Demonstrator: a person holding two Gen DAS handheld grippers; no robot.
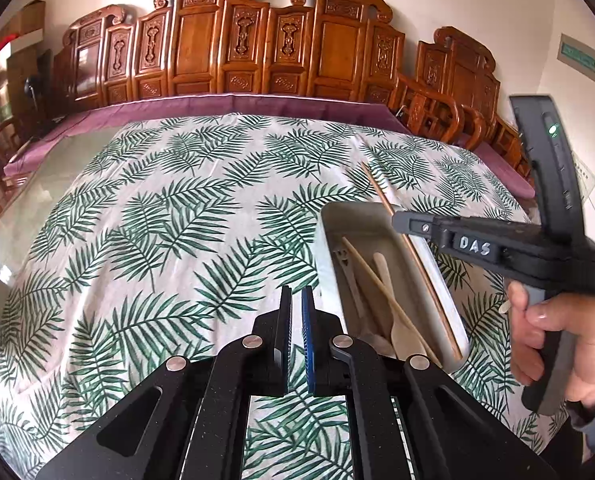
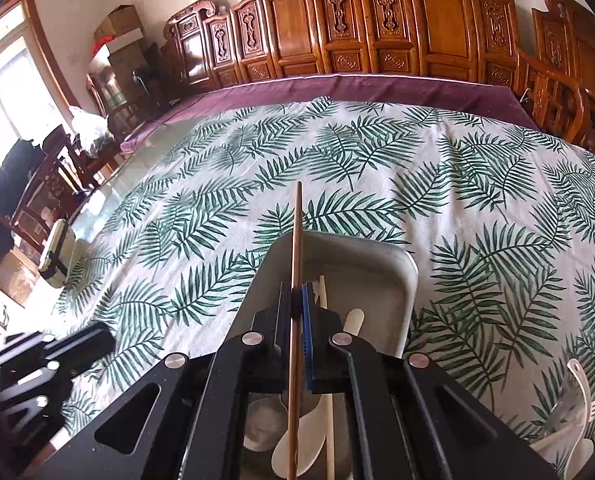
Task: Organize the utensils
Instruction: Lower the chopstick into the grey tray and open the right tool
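Note:
A grey rectangular tray (image 1: 329, 240) lies on the leaf-print tablecloth and holds a wooden spoon (image 1: 401, 332), a chopstick (image 1: 377, 280) and a grey utensil. My right gripper (image 2: 296, 296) is shut on a brown chopstick (image 2: 296, 240) and holds it lengthwise over the tray (image 2: 405, 300). That chopstick (image 1: 381, 196) and the right gripper (image 1: 401, 222) also show in the left wrist view. My left gripper (image 1: 296, 300) is shut and empty, just left of the tray.
White plastic utensils and a fork (image 2: 577, 412) lie on the cloth right of the tray. Carved wooden chairs (image 1: 233, 40) line the far side of the table. A bare glass strip of table (image 1: 53, 176) shows at the left.

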